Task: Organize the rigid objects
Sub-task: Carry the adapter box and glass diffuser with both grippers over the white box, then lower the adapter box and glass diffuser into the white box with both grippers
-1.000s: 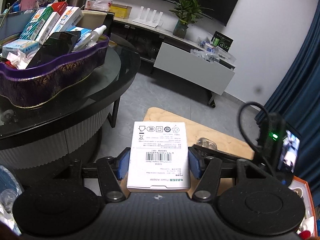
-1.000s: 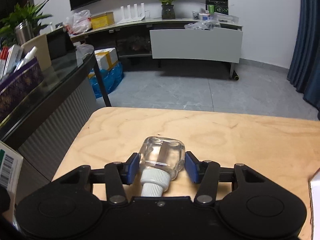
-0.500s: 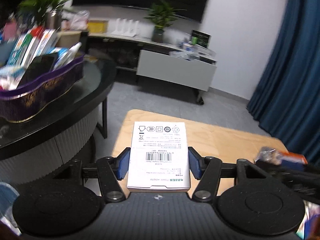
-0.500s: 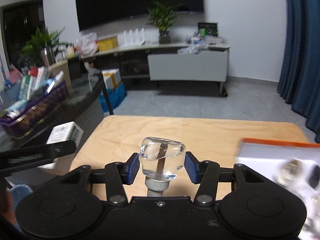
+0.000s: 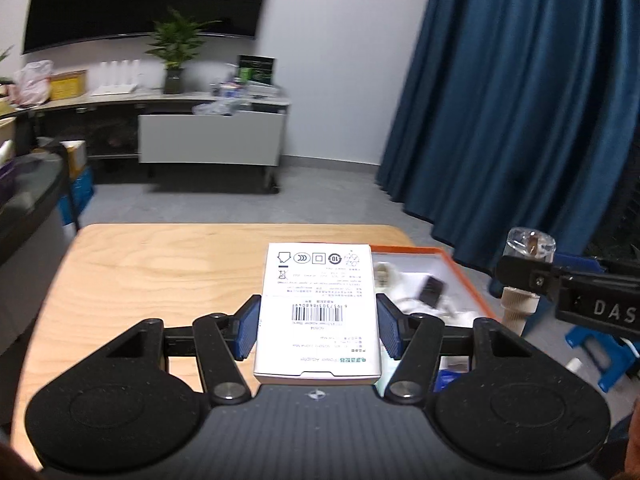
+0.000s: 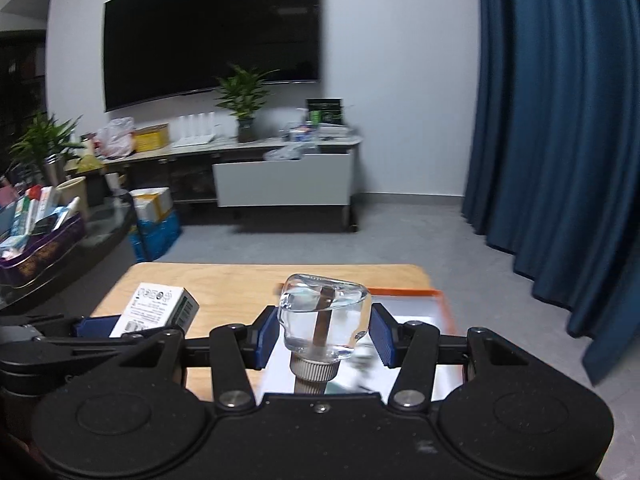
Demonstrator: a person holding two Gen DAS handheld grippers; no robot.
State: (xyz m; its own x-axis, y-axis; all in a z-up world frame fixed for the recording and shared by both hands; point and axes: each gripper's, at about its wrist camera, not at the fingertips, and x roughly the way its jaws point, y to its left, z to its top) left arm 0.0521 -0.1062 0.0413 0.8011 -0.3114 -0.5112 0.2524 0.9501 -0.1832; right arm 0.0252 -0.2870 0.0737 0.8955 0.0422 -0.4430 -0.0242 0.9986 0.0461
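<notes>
Gripper states first: the left gripper (image 5: 318,328) pinches a flat white box (image 5: 319,312) by its two long sides, printed back face up, barcode toward the camera; the right gripper (image 6: 323,336) pinches a small clear glass bottle (image 6: 323,316) by its body, cap end toward the wrist and base pointing away. Both are carried in the air above the wooden table (image 5: 160,272), near its right edge, where an open orange-rimmed tray (image 5: 464,276) with small items in it sits.

Risks, as I judge them:
- The bottle is smooth glass with rounded shoulders, and the pads meet only a narrow band of it. A quick swing or a tilt could let it twist or slide out, and it would likely strike the tray rim or the table.
- The box sticks out well past the pads. If its front end catches the tray rim on the way down, it could pivot in the grip.
- The two grippers are close together, so they may collide if both go for the tray at once.

What each view adds: the left wrist view shows the tray's inside, including a small dark item (image 5: 431,290) and pale pieces, which the bottle mostly hides in the other view. The right wrist view shows the box's green-printed side face and a purple basket (image 6: 44,252) of packets beyond the table's left edge.
</notes>
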